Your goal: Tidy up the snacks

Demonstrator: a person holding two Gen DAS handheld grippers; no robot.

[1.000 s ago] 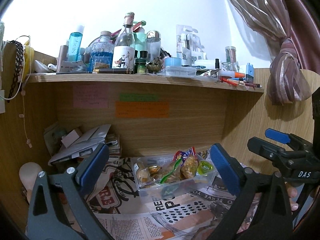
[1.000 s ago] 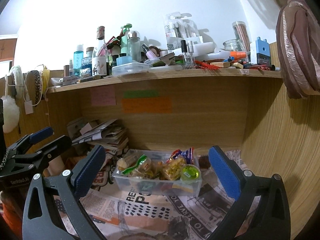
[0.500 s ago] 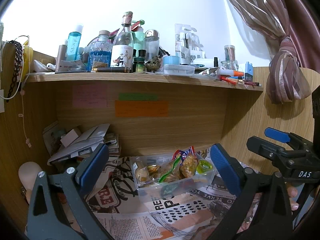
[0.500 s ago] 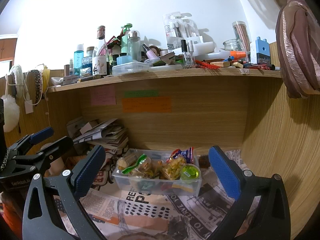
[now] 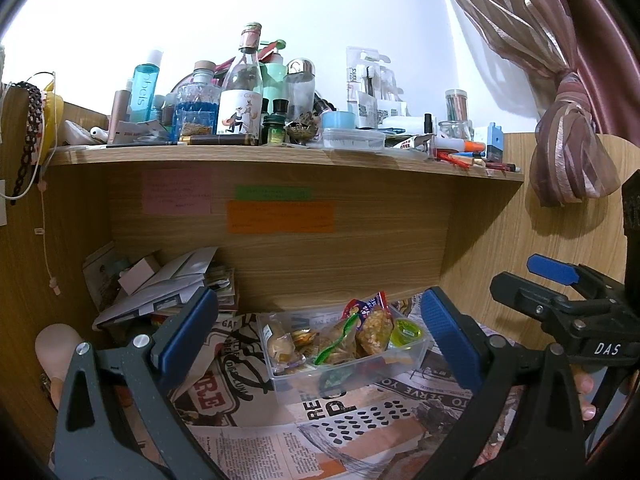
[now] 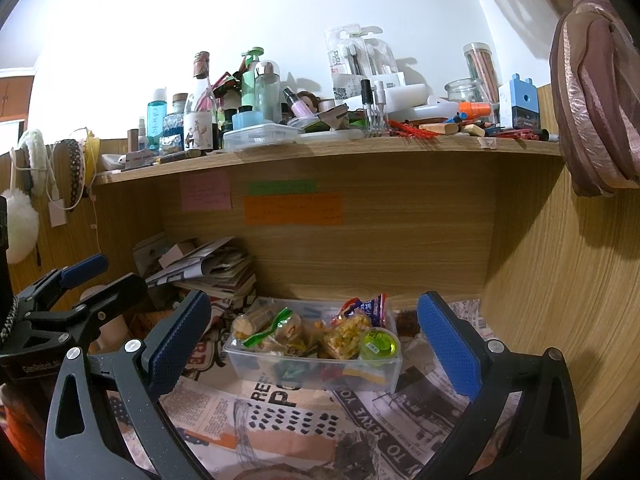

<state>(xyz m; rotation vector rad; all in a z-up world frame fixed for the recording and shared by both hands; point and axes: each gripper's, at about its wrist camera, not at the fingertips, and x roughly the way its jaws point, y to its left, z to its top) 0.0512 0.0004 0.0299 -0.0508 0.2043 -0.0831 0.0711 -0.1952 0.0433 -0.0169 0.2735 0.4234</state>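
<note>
A clear tub [image 5: 344,364] of snacks sits low in the centre of both views, on newspaper [image 5: 256,420] that lines the floor of a wooden nook. In the left wrist view the left gripper [image 5: 318,336] frames the tub, its blue-padded jaws spread wide to either side and holding nothing. The right gripper [image 6: 314,334] does the same in the right wrist view: jaws wide apart, empty, tub [image 6: 312,364] between them but farther in, untouched.

The tub is packed. A green jelly cup [image 6: 379,345] sits at its right end, a corn snack bag [image 6: 350,328] with a red and blue top stands just left of it, and a pack with a green strip [image 6: 266,330] lies toward the left. More wrappers show through the front wall, too jumbled to name.

Each gripper shows in the other's view: the right one at the right edge of the left wrist view [image 5: 560,292], with fingertips [image 5: 584,396] of a hand below it, and the left one at the lower left of the right wrist view [image 6: 76,288].

A paper stack [image 6: 216,268] is piled at the left of the nook. Three sticky notes [image 6: 292,208], pink, green and orange, are stuck to the back panel. The shelf [image 6: 320,148] across the upper half is crowded with bottles [image 5: 240,92], jars and pens. A tied curtain [image 5: 568,160] hangs at the upper right
</note>
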